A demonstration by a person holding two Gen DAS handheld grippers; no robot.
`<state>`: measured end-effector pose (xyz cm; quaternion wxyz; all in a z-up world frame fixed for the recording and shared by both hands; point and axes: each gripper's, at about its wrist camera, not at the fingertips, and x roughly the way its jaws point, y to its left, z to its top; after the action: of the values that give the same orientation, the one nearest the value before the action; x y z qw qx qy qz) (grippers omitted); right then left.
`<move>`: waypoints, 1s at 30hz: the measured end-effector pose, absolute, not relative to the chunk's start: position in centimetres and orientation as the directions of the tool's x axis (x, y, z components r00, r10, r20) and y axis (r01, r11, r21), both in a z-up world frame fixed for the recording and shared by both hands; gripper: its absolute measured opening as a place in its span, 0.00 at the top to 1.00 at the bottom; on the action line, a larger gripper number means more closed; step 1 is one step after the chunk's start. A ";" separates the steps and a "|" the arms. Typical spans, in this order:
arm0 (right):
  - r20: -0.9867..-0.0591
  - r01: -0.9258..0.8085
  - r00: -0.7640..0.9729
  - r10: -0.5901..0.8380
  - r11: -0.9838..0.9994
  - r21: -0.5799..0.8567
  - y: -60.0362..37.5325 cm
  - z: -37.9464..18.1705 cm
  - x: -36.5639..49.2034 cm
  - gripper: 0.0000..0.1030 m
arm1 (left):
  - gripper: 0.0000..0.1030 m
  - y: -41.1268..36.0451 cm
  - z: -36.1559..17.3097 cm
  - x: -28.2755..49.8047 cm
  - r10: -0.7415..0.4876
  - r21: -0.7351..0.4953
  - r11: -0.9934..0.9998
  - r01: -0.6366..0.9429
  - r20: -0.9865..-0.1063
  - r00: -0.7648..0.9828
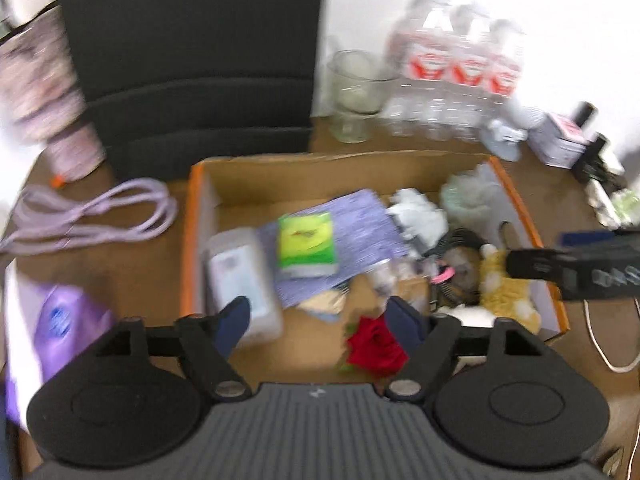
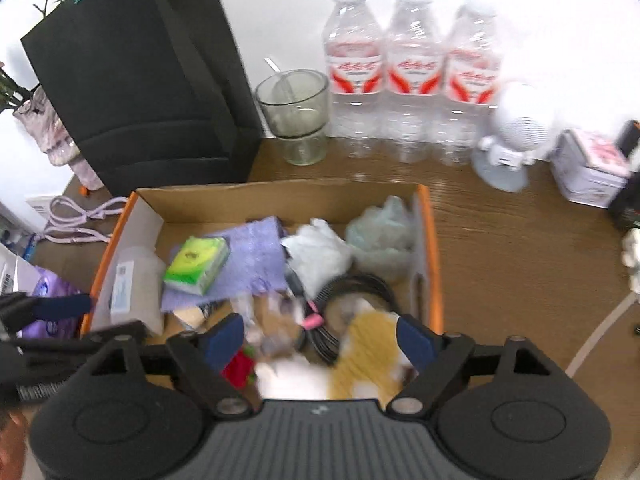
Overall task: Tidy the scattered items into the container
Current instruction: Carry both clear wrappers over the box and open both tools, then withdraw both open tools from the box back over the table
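Cardboard box of items lies below both grippers' parted jaws.

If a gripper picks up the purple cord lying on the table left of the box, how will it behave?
The purple cord lies in loose loops, so it is probably floppy and would dangle from one grip point. It looks thin, so likely light. Trailing loops might drag along the table or catch the rim of the cardboard box.
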<state>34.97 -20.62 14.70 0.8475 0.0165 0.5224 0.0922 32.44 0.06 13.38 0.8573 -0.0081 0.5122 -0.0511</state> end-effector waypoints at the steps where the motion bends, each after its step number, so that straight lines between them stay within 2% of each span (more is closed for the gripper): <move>1: -0.882 -0.133 0.442 0.163 0.984 0.116 -20.9 15.0 34.3 0.19 | 0.19 0.3 13.7 31.9 -0.079 -0.058 0.997 0.058 -0.880 0.469; 3: -0.863 -0.131 0.478 0.162 0.985 0.112 -21.2 15.7 32.8 0.19 | 0.14 0.3 14.3 30.5 -0.019 -0.013 1.000 0.014 -0.859 0.511; 4: -0.828 -0.130 0.541 0.149 0.987 0.093 -21.1 16.1 31.6 0.19 | 0.09 0.2 14.8 29.3 0.025 0.016 1.000 -0.022 -0.821 0.571; 6: -0.665 -0.110 0.742 0.091 0.994 0.013 -20.9 16.4 27.8 0.14 | 0.01 0.0 15.5 25.7 0.096 0.040 0.995 -0.093 -0.664 0.742; 8: -0.455 -0.098 0.887 0.082 0.995 -0.013 -20.9 15.5 23.6 0.04 | 0.00 -0.2 15.1 21.9 0.120 0.026 0.992 -0.123 -0.471 0.874; 9: -0.388 -0.118 0.916 0.106 0.993 -0.005 -20.9 14.6 22.1 0.04 | 0.00 -0.3 14.7 20.8 0.117 0.020 0.993 -0.120 -0.437 0.892; 12: -0.391 -0.161 0.909 0.140 0.987 -0.020 -20.3 12.8 20.6 0.04 | 0.00 -0.3 13.6 18.6 0.113 0.014 0.993 -0.118 -0.419 0.901; 15: -0.387 -0.165 0.913 0.128 0.984 -0.064 -19.5 12.4 19.5 0.04 | 0.00 -0.5 13.6 16.7 0.102 0.021 0.995 -0.102 -0.362 0.927; 18: -0.361 -0.189 0.918 0.164 0.981 -0.034 -19.4 13.0 18.3 0.04 | 0.00 -0.9 13.8 15.2 0.084 0.015 0.996 -0.083 -0.329 0.941; 22: -0.331 -0.191 0.926 0.179 0.982 -0.003 -19.5 13.3 15.9 0.04 | 0.00 -1.7 13.8 13.2 0.099 0.038 0.995 -0.091 -0.328 0.940; 26: -0.318 -0.214 0.924 0.210 0.977 0.024 -20.4 13.1 10.0 0.03 | 0.00 -2.2 13.6 7.1 0.169 0.095 0.985 -0.147 -0.294 0.941; 30: -0.333 -0.237 0.916 0.223 0.971 -0.003 -20.8 11.0 1.6 0.01 | 0.00 -1.6 11.5 -1.2 0.133 0.038 0.991 -0.127 -0.277 0.952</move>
<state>1.62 -20.83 11.00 0.9786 -0.0214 0.1674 0.1175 -1.23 -1.58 11.54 0.9878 0.0100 0.1409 0.0658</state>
